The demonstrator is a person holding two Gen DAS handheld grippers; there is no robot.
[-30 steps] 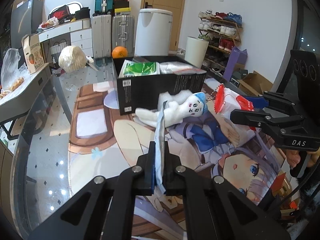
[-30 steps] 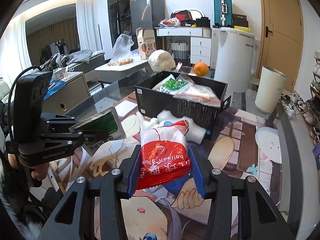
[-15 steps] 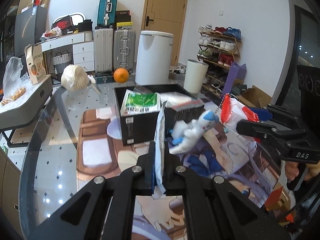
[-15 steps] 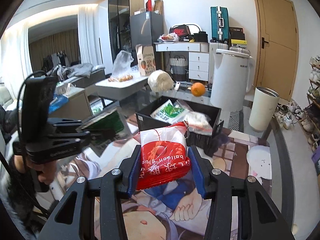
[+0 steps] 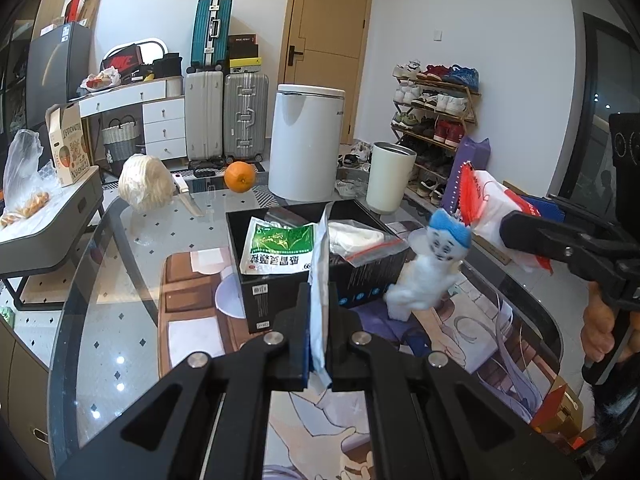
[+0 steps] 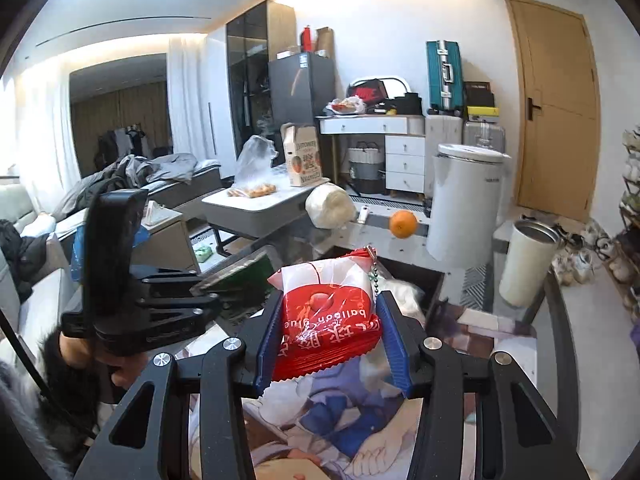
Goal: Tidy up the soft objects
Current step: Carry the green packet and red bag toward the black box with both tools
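Left gripper [image 5: 319, 334]: jaws clenched edge-on upon a thin white foil sachet [image 5: 319, 276], held upright above the glass table [image 5: 120, 320], just near of the open black cardboard box [image 5: 288, 304]. Right gripper [image 6: 328, 344]: blue-padded jaws grasping a red-and-white plastic packet [image 6: 326, 320] from both sides, in the air to the right of the box. A small white plush doll with a blue cap [image 5: 430, 268] dangles by a bead chain below this packet. Inside the box lie a green-and-white sachet [image 5: 280, 248] and a clear zip bag [image 5: 356, 242].
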